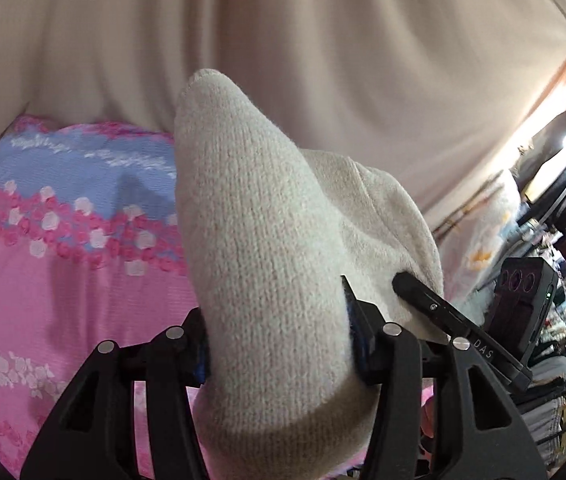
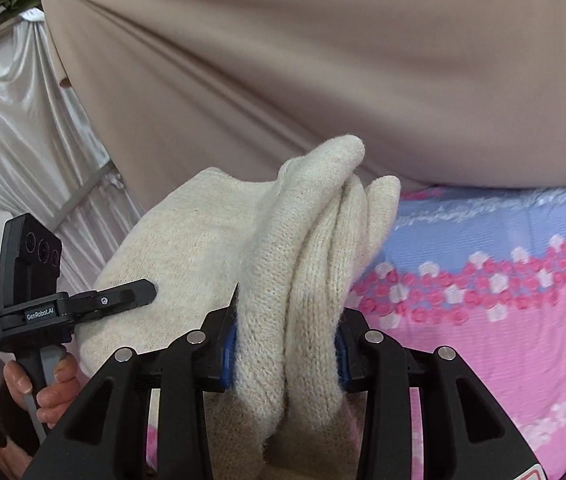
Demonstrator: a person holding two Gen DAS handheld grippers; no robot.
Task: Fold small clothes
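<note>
Left wrist view: above the bedsheet, the soft, light knitted garment is clamped at bunched folds by both jaws.

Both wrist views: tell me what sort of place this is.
Probably a bedroom at home. A pink and blue floral bedsheet covers the surface below, a beige curtain hangs behind it, and crowded household clutter fills the right edge.

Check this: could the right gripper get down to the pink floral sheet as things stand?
Probably not freely. The right gripper is clamped on bunched folds of the cream knit garment, which the left gripper also grips. The sheet lies open beside it, but the garment would touch first.
</note>
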